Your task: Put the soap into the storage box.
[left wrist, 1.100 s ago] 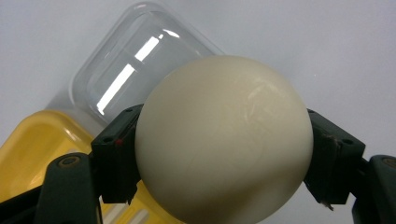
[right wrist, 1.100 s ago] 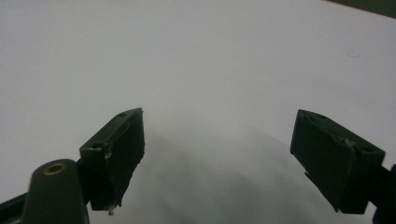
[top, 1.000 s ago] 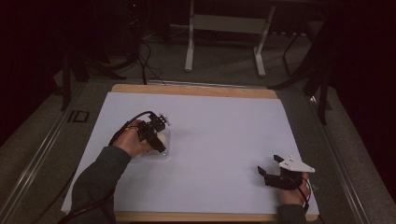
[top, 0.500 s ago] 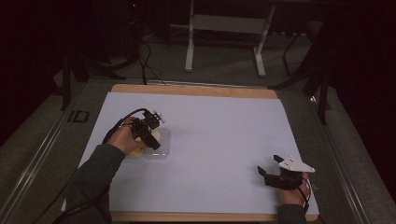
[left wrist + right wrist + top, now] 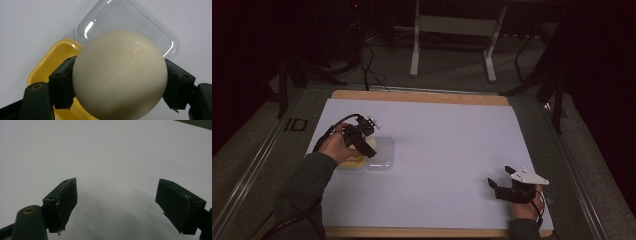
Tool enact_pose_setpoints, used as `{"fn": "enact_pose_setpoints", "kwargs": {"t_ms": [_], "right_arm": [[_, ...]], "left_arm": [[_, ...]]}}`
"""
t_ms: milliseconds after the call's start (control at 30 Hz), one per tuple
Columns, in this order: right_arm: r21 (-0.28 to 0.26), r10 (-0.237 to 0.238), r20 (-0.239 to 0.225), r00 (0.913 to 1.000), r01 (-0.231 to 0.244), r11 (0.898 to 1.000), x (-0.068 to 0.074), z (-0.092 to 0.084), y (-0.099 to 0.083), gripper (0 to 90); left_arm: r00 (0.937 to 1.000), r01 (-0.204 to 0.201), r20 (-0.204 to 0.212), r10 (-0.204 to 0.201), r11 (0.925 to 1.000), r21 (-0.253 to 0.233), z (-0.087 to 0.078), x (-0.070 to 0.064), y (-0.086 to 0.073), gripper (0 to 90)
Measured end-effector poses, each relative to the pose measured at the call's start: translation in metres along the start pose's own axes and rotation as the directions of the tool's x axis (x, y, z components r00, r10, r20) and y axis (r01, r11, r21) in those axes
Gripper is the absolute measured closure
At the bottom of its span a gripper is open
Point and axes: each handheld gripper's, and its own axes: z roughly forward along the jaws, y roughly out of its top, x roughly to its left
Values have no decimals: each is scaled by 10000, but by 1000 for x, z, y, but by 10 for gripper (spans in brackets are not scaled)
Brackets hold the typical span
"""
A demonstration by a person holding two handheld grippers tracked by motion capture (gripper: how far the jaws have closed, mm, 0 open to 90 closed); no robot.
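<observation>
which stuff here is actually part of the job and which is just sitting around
Part of the job:
- cream ball, clamped in the left gripper
- yellow tray below it
- clear lid beside the tray

Just there:
- right gripper, open over bare white table cover
- metal stand on the floor beyond the table

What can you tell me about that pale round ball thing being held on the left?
The ball is cream-white, smooth and slightly glossy, with faint scuff lines; it looks like hard plastic or a fake egg. It is whole, and the left hand-held gripper clamps it between two black pads pressing its opposite sides. It hangs above a yellow tray and a clear plastic lid lying side by side on the white table cover; I cannot tell whether it touches them.
</observation>
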Motion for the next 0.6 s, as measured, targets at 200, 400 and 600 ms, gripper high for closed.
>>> {"fn": "enact_pose_setpoints", "kwargs": {"t_ms": [200, 400, 600], "right_arm": [[3, -6, 13, 10000, 6, 10000, 0, 0, 0, 176], [2, -7, 11, 10000, 7, 10000, 0, 0, 0, 176], [1, -15, 6, 10000, 15, 10000, 0, 0, 0, 176]], "left_arm": [[10000, 44, -70, -44, 10000, -47, -1, 4, -4, 252], [9999, -144, -59, 142, 9995, -279, -3, 8, -7, 251], [9988, -470, -150, 462, 9971, -605, -5, 12, -12, 252]]}}
